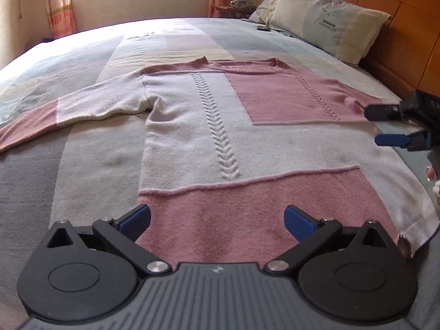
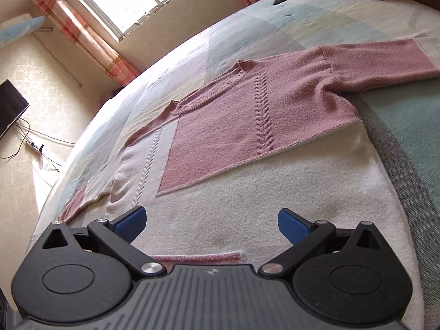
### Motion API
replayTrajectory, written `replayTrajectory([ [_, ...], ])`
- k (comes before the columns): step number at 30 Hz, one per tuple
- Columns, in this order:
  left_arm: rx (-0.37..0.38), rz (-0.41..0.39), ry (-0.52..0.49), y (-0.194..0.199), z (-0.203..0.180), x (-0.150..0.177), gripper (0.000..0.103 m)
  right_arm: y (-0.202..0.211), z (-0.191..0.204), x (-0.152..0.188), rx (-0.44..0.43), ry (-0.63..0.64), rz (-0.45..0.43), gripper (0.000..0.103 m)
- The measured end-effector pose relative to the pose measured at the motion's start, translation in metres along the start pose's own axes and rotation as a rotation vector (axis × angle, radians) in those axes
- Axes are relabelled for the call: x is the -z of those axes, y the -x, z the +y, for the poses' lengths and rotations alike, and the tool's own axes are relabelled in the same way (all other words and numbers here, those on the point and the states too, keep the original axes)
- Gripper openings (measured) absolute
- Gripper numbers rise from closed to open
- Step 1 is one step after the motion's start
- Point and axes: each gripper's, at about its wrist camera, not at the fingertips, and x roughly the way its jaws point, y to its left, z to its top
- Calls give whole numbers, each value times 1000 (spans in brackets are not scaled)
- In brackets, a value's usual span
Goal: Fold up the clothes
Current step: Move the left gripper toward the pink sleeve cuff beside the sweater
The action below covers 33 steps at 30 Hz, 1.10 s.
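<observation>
On the bed (image 1: 82, 165) by the window, a pink-and-cream sweater (image 1: 209, 126) lies flat, sleeves spread. The left gripper (image 1: 217, 220) and right gripper (image 2: 210, 221) hover above it, fingers wide apart, holding nothing.

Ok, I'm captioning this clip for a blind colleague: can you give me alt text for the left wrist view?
A pink and cream sweater lies flat, front up, on a bed, one sleeve stretched out to the left. The open left gripper hovers over its pink hem, and the open right gripper reaches in from the right edge, with a pillow against the wooden headboard behind.
</observation>
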Motion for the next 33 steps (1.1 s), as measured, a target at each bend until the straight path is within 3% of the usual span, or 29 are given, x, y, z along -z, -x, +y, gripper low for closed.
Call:
replayTrajectory([
  [4, -45, -26, 160, -14, 59, -54, 102, 8, 20, 6, -9, 120, -39, 103],
  [7, -105, -45, 223, -33, 96, -93, 102, 4, 33, 11, -17, 178, -16, 103],
  [12, -115, -29, 330, -77, 143, -122, 102, -6, 59, 24, 26, 326, 23, 103],
  [17, -98, 2, 390, -114, 166, -125, 102, -12, 72, 36, 42, 418, 53, 103],
  [21, -50, -5, 427, -126, 173, -120, 102, -17, 72, 37, 67, 421, 60, 103],
  [33, -17, 39, 345, -123, 165, -109, 102, -23, 70, 37, 100, 409, 72, 103],
])
